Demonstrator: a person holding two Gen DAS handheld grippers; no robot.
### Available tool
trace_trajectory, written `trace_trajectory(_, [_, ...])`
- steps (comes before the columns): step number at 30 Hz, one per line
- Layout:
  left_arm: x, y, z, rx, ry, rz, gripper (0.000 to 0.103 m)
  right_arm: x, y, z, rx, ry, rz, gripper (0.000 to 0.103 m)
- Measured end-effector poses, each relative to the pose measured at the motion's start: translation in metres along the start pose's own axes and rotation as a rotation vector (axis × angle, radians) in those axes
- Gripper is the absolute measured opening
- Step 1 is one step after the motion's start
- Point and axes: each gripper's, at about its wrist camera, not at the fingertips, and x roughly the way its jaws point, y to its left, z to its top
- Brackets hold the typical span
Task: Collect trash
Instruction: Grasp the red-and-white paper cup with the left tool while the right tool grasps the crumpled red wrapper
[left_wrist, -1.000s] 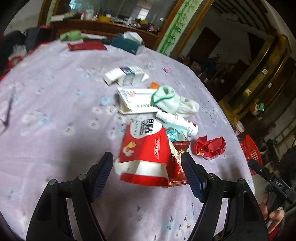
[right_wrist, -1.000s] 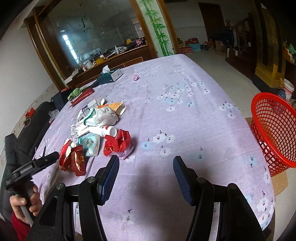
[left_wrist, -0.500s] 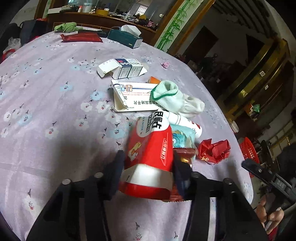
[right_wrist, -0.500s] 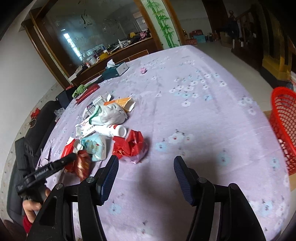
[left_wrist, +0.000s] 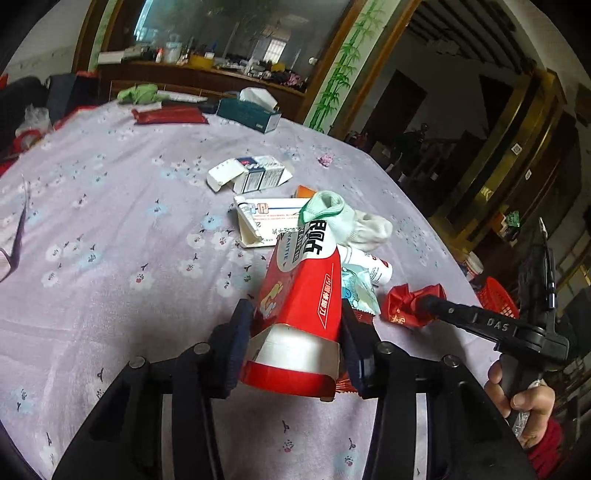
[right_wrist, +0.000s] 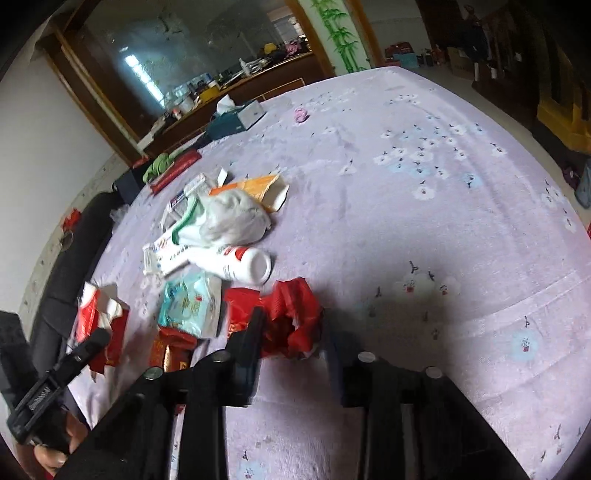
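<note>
The left gripper has its fingers pressed against both sides of a red and white carton, gripping it near its open end, with the printed top pointing away from the camera. The right gripper has its fingers drawn in narrow on either side of a crumpled red wrapper; the frame is blurred, so I cannot tell whether the pads actually press it.

Taking the red and white carton as the landmark: just beyond it on the desk lies a teal and white packet, and past that a white bottle on its side. The crumpled red wrapper sits to the right of the carton, with the tip of the right gripper touching it in the left wrist view. Farther beyond the carton are a pale sock lying across a flat white box, and then a small white and blue box. Far beyond, near the desk's back edge, stand a dark teal tissue box and a flat red pouch. Well to the right of the carton, off the desk, part of a red basket shows. A hand grips the right gripper's handle at the lower right.
</note>
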Motion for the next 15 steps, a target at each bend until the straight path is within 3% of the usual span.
trace_trajectory(2, [-0.001, -0.007, -0.003, 0.027, -0.019, 0.013, 0.044, -0.008, 0.004, -0.004, -0.027, -0.028, -0.019, 0.021])
trace_trajectory(9, [0.004, -0.033, -0.008, 0.104, -0.049, 0.046, 0.044, -0.042, 0.010, -0.015, -0.084, -0.138, -0.081, 0.020])
trace_trajectory(15, [0.007, -0.047, -0.012, 0.145, -0.049, 0.049, 0.044, -0.052, 0.011, -0.023, -0.102, -0.162, -0.110, 0.020])
